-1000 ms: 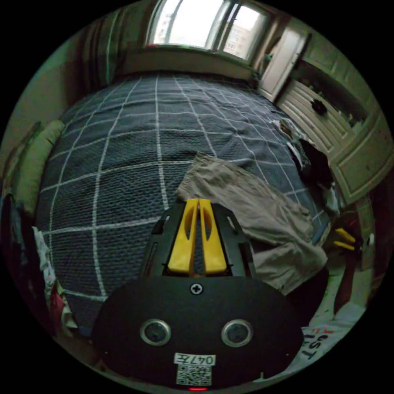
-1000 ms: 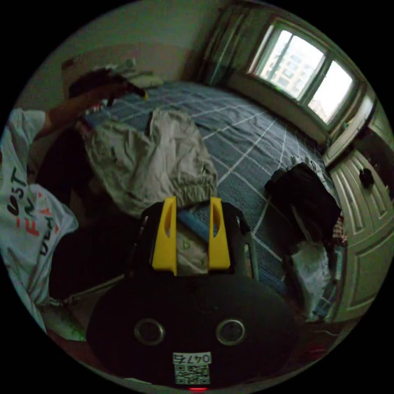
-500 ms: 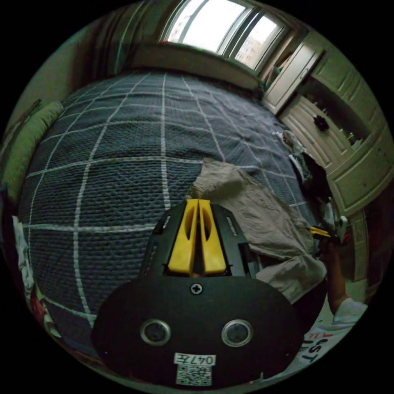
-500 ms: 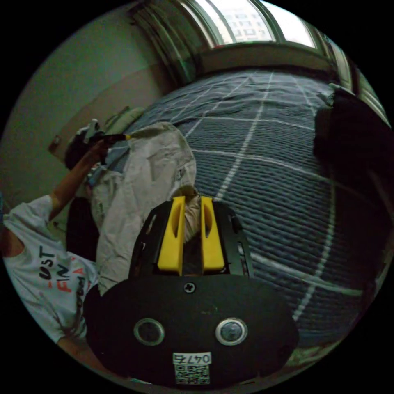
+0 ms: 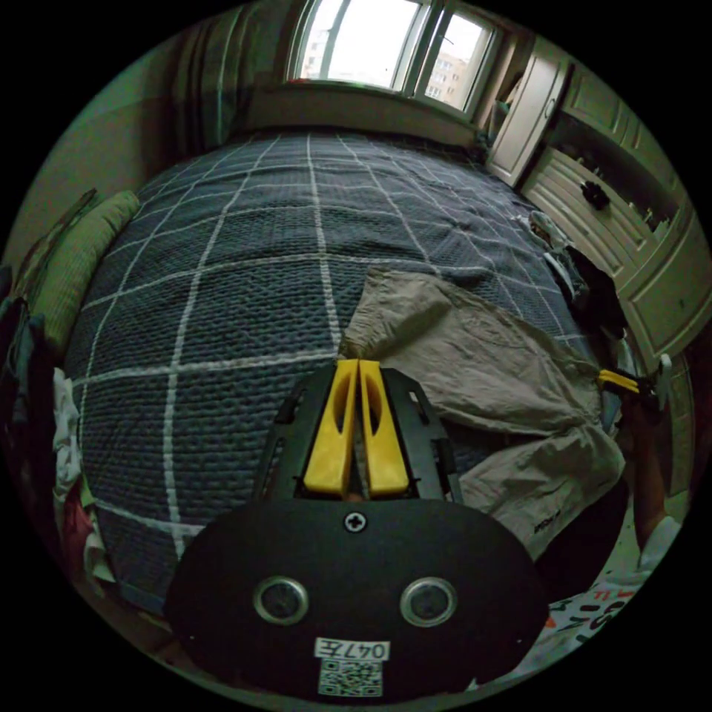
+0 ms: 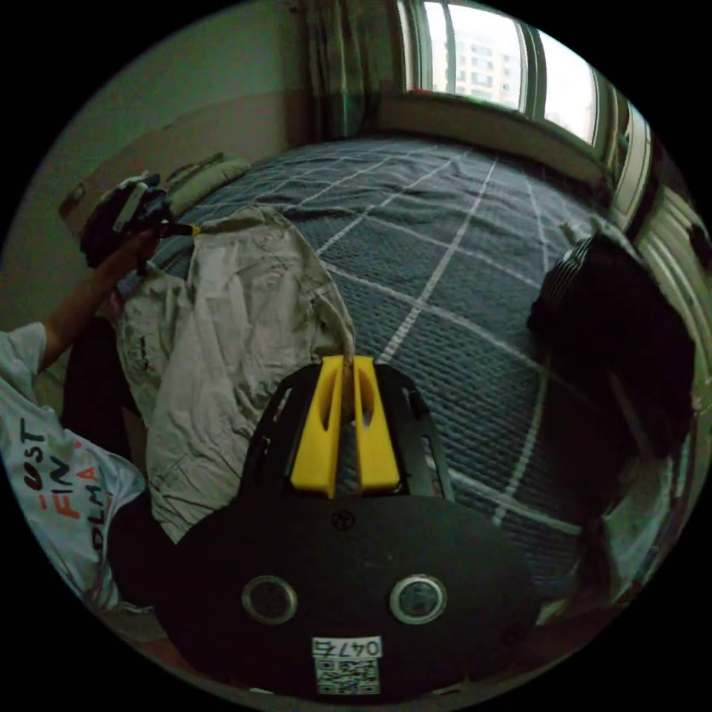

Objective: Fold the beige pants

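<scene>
A dark checked bedspread [image 5: 245, 274] covers the bed, a green pillow [image 5: 78, 259] along one side. A window [image 5: 386, 44] glows beyond, pale cupboards [image 5: 638, 245] nearby, and dark clothes [image 6: 615, 326] heaped on the bedspread's edge

The left gripper [image 5: 357, 365] has its two yellow fingers [image 5: 331, 430] pressed tight together, pinching a bit of cloth; the right gripper [image 6: 343, 361] is pinched on cloth too; a bare arm [image 6: 81, 297] reaches out to the left gripper.
</scene>
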The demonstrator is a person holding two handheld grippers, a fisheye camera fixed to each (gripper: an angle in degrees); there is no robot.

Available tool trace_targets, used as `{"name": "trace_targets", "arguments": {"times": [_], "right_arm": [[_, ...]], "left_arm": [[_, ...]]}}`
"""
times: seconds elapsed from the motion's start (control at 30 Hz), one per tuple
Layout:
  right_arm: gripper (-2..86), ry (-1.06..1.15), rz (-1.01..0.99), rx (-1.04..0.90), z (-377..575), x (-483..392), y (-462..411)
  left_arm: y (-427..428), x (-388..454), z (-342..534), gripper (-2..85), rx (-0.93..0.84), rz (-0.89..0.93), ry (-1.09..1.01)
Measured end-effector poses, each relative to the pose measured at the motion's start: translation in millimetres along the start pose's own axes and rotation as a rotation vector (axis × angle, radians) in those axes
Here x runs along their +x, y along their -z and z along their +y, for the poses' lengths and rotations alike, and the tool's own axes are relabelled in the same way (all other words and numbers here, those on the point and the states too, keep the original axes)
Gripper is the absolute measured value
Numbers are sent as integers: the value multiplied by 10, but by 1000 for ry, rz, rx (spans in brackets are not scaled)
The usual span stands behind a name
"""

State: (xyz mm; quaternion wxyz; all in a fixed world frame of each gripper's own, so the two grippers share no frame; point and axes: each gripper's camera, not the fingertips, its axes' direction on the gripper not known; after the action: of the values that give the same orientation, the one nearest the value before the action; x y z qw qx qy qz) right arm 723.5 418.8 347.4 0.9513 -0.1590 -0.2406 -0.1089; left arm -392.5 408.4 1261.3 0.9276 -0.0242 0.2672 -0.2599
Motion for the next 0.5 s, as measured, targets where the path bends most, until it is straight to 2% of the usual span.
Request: {"name": "trace_targets", "arguments": {"times": [0.13,0.23,0.3,0.4,0.47,0.5], "right_arm": [[4,67,220,-3,-218,0,234],[7,29,242,-122,-297,90,40],[10,-8,226,-197,-257,133,-161],[17,-118,274,-106,-189,111,-14],[16,-208,337,55,-157,37,309],[13,-267,378,196,-130,-53,567]], "left_arm": [[68,94,81,-8,55,49,-17],[-166,202,99,-5,-61,-9,-6],[-149,195,104,-1,-45,0,30],[-53,94,110,17,-17,60,55],[97,-51,151,46,58,98,98],[145,-82,159,50,81,106,109]]}}
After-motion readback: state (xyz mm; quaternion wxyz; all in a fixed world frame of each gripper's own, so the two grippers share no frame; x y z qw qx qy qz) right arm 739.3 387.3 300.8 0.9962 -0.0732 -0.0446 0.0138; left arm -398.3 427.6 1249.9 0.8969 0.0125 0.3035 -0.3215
